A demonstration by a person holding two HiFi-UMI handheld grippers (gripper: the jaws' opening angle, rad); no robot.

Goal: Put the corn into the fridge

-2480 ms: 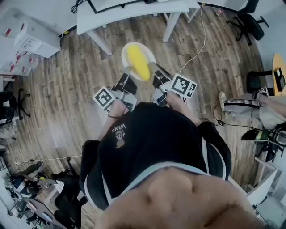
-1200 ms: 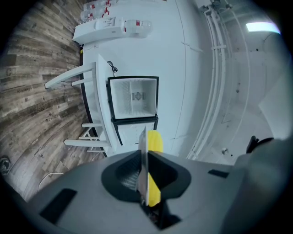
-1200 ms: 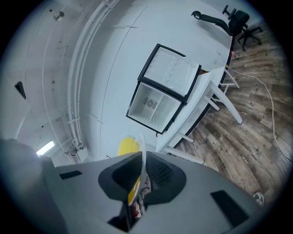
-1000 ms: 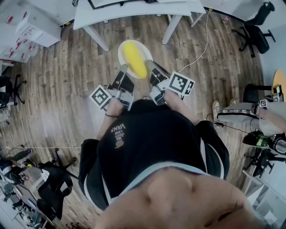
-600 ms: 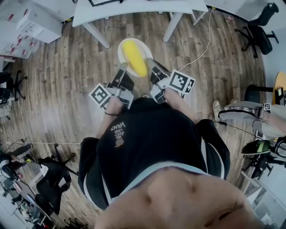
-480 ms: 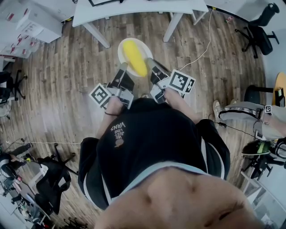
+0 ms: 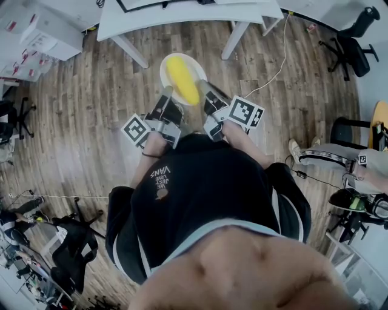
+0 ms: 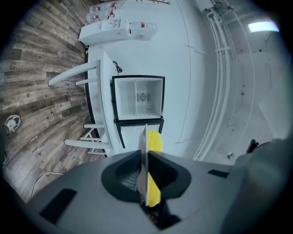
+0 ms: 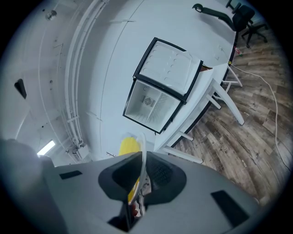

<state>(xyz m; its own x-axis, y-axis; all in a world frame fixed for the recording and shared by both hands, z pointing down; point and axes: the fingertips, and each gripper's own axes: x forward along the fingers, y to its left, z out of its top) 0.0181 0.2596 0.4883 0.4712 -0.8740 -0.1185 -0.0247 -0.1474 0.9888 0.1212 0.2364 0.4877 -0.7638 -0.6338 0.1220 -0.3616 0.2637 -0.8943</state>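
A yellow corn cob (image 7: 180, 77) lies on a white plate (image 7: 166, 66) held out over the wood floor in the head view. My left gripper (image 7: 168, 91) is shut on the plate's near-left rim, and my right gripper (image 7: 202, 85) is shut on its near-right rim. In the left gripper view the plate (image 8: 142, 155) stands edge-on between the jaws, with the corn (image 8: 154, 140) behind it. The right gripper view shows the same plate rim (image 9: 143, 151) and the corn (image 9: 128, 146). Ahead, a small fridge (image 8: 138, 98) (image 9: 154, 106) stands open and white inside.
A white table (image 7: 182, 13) with angled legs stands just beyond the plate. White boxes (image 7: 45, 39) sit at the far left, office chairs (image 7: 354, 30) at the right, and a cable (image 7: 274, 63) runs across the floor. The fridge door (image 9: 170, 67) is swung wide.
The person has shifted a little across the floor with the plate; the table and the chairs slide slightly in the head view. Both grips on the plate are unchanged.
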